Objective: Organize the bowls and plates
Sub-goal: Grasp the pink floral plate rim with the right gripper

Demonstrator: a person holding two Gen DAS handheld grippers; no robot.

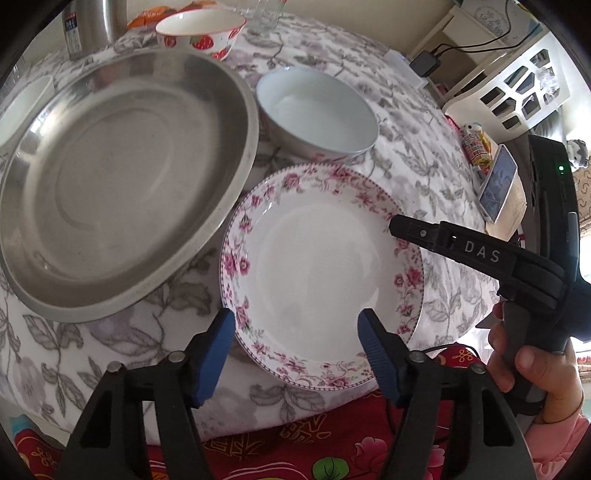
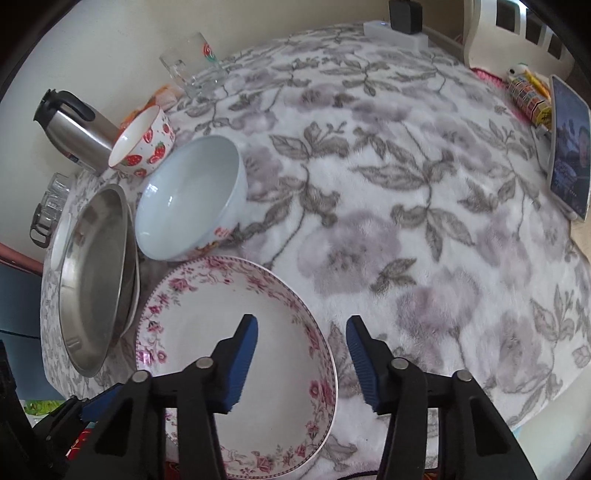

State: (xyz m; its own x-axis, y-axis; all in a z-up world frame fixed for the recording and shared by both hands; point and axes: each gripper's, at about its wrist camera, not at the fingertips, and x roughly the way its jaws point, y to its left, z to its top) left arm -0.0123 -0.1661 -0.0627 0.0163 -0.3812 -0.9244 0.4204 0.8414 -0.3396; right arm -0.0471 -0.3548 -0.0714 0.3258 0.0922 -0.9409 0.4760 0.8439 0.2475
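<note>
A white plate with a pink floral rim (image 1: 317,273) (image 2: 229,354) lies on the flowered tablecloth near the front edge. My left gripper (image 1: 295,332) is open, its blue pads either side of the plate's near rim. My right gripper (image 2: 301,343) is open over the plate's right rim; it also shows in the left wrist view (image 1: 397,225). A large steel dish (image 1: 122,184) (image 2: 92,280) sits to the plate's left. A pale blue bowl (image 1: 317,110) (image 2: 192,199) stands behind the plate. A strawberry-print bowl (image 1: 199,31) (image 2: 144,144) stands further back.
A steel thermos (image 2: 70,125) and a glass mug (image 2: 192,70) stand at the back by the wall. A phone (image 2: 569,147) leans at the table's right edge beside a white crate (image 1: 524,85). Another white dish edge (image 1: 22,107) shows left of the steel dish.
</note>
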